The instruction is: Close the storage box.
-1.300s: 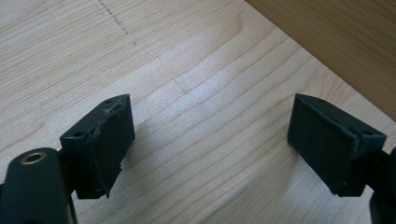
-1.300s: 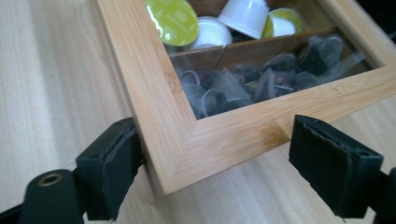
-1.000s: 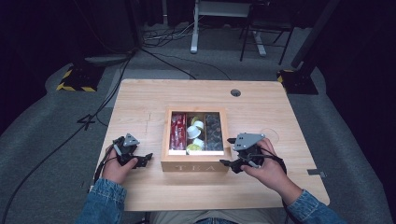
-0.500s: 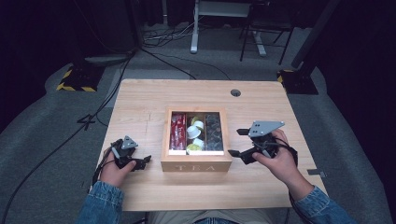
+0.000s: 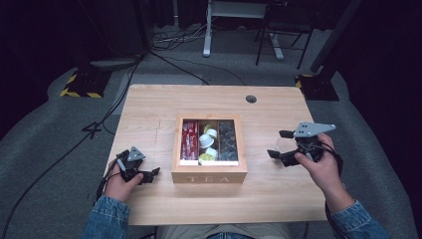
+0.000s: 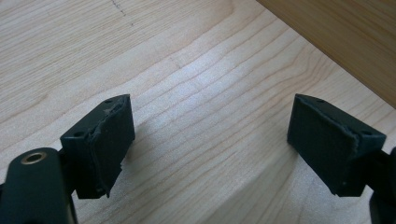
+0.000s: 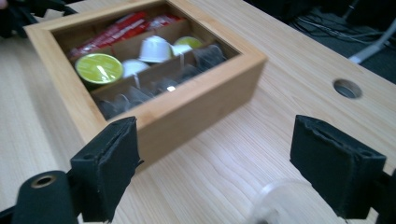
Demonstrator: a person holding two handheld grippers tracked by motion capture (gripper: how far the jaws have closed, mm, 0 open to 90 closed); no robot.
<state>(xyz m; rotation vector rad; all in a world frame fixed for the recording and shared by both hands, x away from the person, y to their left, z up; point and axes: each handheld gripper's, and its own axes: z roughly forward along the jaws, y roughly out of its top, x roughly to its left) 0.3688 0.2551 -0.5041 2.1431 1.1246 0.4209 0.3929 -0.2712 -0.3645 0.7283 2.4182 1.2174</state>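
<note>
Beside the open wooden tea box (image 5: pixel 209 172) on the pale bench (image 5: pixel 149 107), the right gripper (image 5: pixel 286 146) has swung out rightward, jaws just widened, empty; a clear cup (image 7: pixel 275 200) lies beneath. Left gripper (image 5: pixel 144 175) rests wide, empty. Likely repositioning.

"TEA" lettered on front wall of wooden box (image 5: pixel 209 178).

Blue denim sleeves (image 5: pixel 107 223), black grippers with grey 3-cornered plates, trailing black cables
</note>
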